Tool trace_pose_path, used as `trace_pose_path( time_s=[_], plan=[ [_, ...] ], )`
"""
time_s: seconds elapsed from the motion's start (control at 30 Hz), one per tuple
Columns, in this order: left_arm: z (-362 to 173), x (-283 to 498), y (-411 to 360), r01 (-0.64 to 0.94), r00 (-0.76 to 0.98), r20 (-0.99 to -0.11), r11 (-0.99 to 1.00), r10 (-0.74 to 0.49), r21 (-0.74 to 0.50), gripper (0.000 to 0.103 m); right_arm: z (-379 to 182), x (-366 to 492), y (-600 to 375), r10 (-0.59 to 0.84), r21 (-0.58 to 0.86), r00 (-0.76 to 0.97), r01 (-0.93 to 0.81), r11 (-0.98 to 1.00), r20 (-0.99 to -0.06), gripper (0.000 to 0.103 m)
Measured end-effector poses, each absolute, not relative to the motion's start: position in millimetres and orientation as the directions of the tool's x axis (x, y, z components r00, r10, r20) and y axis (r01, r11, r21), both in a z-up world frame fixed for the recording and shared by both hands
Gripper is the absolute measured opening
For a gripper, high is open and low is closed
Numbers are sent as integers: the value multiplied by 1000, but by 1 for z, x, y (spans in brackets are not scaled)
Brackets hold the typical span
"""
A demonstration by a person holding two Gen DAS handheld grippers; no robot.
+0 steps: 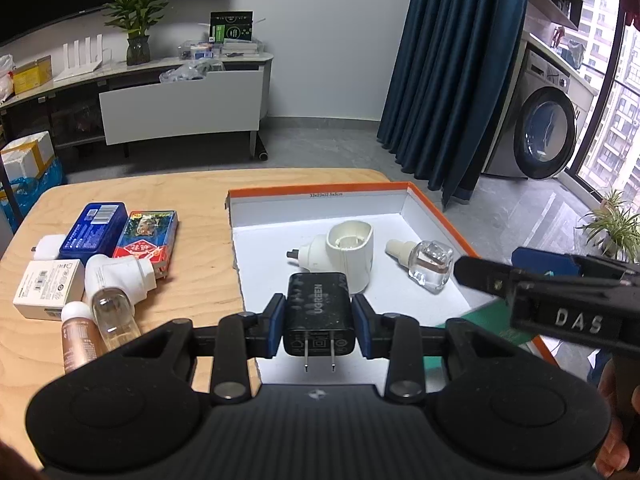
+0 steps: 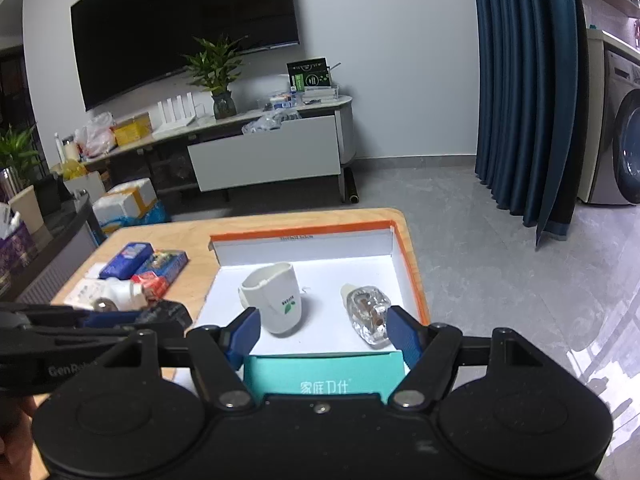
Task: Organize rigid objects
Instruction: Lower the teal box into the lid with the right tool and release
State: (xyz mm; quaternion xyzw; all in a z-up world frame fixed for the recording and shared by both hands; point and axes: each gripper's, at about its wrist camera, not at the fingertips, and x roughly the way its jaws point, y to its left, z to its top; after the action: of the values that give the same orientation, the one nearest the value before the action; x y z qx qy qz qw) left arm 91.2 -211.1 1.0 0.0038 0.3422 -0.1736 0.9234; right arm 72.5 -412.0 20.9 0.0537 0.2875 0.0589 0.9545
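My left gripper (image 1: 319, 322) is shut on a black UGREEN charger (image 1: 319, 312), prongs toward the camera, held above the near left part of the orange-rimmed white box (image 1: 320, 193). In the box lie a white plug-in heater (image 1: 348, 252) and a clear refill bottle (image 1: 426, 264). My right gripper (image 2: 324, 330) is open and empty above the box's near edge, with the white heater (image 2: 276, 300) and the clear bottle (image 2: 370, 312) just beyond its fingers. It shows in the left wrist view (image 1: 560, 292) at the right.
On the wooden table (image 1: 192, 200) left of the box lie a blue box (image 1: 94, 228), a red-blue packet (image 1: 148, 240), a white carton (image 1: 48, 288), a white heater with bottle (image 1: 116, 284) and a pink bottle (image 1: 78, 332). A teal carton (image 2: 324, 372) lies under my right gripper.
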Motion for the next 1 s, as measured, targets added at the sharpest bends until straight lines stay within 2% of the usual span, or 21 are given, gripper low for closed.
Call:
trace_pose_path(
  time_s=[0.13, 1.0],
  plan=[
    [3, 91, -211, 324, 708, -630, 939, -319, -113, 37, 26, 73, -411, 131, 125, 844, -77, 989, -521, 84],
    [-1, 90, -219, 333, 703, -635, 937, -320, -104, 37, 30, 86, -404, 95, 89, 848, -57, 994, -521, 84]
  ],
)
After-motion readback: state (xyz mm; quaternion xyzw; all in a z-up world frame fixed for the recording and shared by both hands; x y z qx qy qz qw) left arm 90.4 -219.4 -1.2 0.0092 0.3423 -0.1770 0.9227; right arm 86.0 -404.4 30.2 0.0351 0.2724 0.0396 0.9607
